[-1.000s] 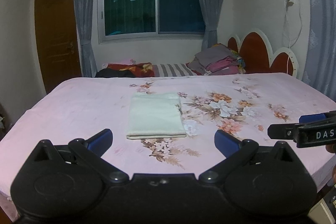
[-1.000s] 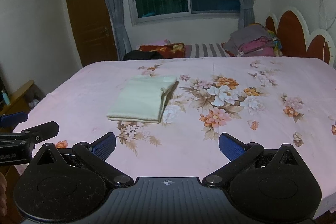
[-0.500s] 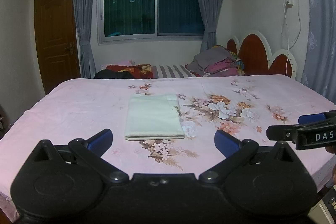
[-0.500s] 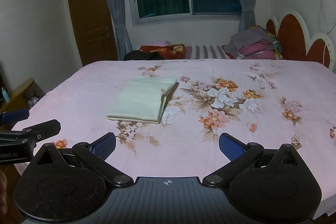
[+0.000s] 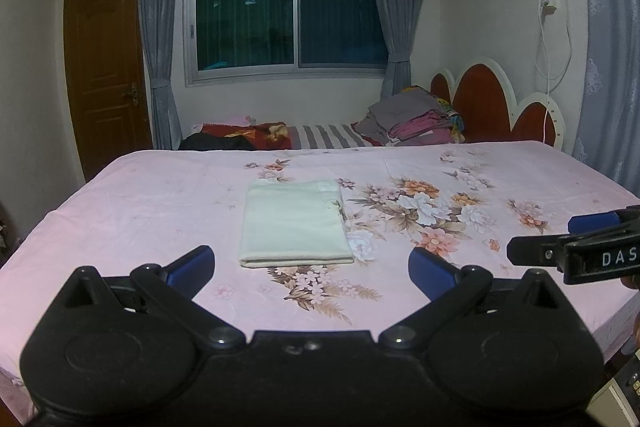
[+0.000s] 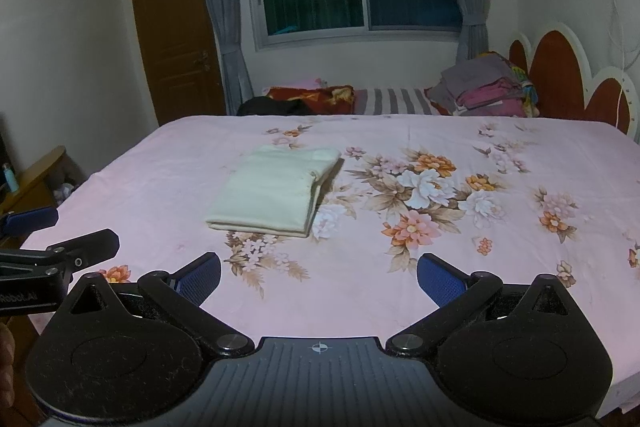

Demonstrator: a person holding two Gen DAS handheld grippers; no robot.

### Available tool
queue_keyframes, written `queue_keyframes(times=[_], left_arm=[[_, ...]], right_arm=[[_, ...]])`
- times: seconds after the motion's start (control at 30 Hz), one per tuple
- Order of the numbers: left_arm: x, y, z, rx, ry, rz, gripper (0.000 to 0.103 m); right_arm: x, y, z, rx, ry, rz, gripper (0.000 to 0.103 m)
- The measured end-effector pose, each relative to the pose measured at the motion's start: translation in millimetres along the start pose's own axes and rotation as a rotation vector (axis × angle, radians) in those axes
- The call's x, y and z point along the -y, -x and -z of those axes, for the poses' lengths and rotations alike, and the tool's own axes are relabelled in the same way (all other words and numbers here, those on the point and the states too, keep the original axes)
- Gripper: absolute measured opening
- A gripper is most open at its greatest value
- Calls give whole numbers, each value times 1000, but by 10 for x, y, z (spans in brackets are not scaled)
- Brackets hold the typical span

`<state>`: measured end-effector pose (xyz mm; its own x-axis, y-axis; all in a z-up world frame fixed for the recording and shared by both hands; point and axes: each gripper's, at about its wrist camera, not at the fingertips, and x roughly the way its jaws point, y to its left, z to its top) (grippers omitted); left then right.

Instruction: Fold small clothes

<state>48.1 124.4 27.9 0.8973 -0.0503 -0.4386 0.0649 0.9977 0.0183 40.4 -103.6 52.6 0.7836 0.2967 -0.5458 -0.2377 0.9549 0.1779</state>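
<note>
A pale cream garment [image 5: 294, 223] lies folded into a flat rectangle on the pink floral bed sheet [image 5: 140, 211]; it also shows in the right wrist view [image 6: 274, 195]. My left gripper [image 5: 311, 269] is open and empty, held back from the garment's near edge. My right gripper [image 6: 319, 277] is open and empty, also back from the garment and to its right. Each gripper shows at the edge of the other's view: the right one [image 5: 576, 251], the left one [image 6: 56, 243].
A stack of folded clothes [image 5: 416, 119] and dark and red cloth [image 5: 240, 137] lie at the far side of the bed. A red and white headboard [image 5: 496, 103] stands at the right. A wooden door [image 5: 106, 67] is at the left, and a wooden side table [image 6: 28, 183].
Both grippers have drawn back and risen slightly from the bed, so the folded garment looks farther away. The garment has not moved.
</note>
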Motion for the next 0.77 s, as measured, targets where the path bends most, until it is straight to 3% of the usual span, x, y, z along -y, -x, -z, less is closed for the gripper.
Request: queue_keyframes(times=[0.77], left_arm=[[-142, -25, -17, 21, 5, 2, 102]], right_arm=[[-5, -20, -8, 0, 22, -12, 103]])
